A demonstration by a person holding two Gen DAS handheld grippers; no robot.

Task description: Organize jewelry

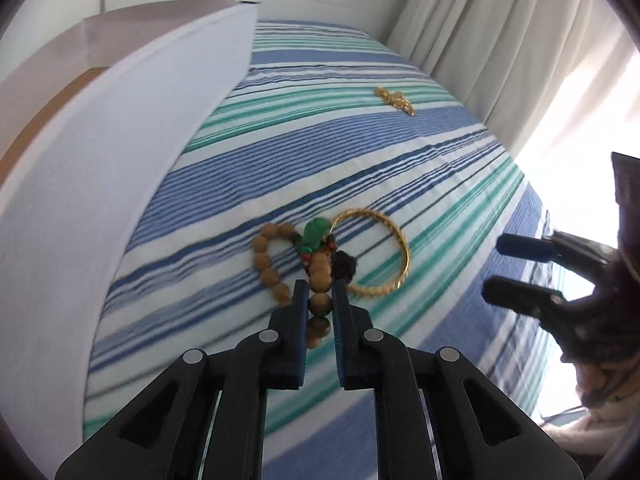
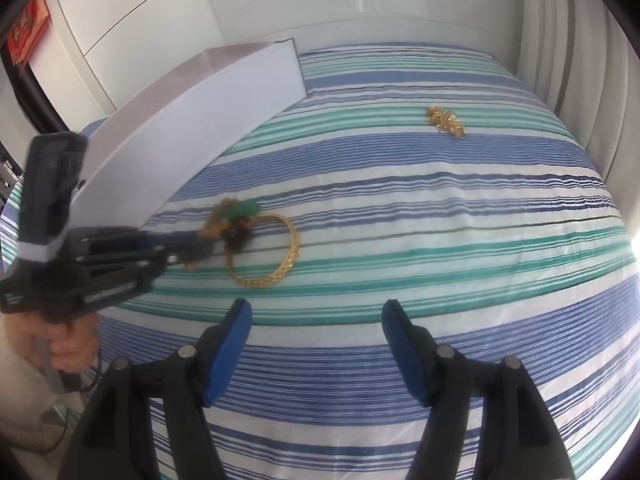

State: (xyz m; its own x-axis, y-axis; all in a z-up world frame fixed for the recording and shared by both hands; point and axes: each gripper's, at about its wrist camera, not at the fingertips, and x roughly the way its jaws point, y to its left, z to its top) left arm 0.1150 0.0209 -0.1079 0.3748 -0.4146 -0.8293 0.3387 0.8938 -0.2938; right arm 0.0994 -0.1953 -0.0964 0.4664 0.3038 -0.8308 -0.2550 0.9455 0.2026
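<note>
A wooden bead bracelet with a green charm and a dark tassel lies on the striped bedspread. My left gripper is shut on its beads; it also shows in the right wrist view. A gold bangle lies touching the bracelet, also in the right wrist view. A gold chain lies farther back, in the right wrist view too. My right gripper is open and empty, near side of the bangle, and shows at the right of the left wrist view.
A white open box stands on the bed to the left, also in the right wrist view. White curtains hang at the right. A white wall runs behind the bed.
</note>
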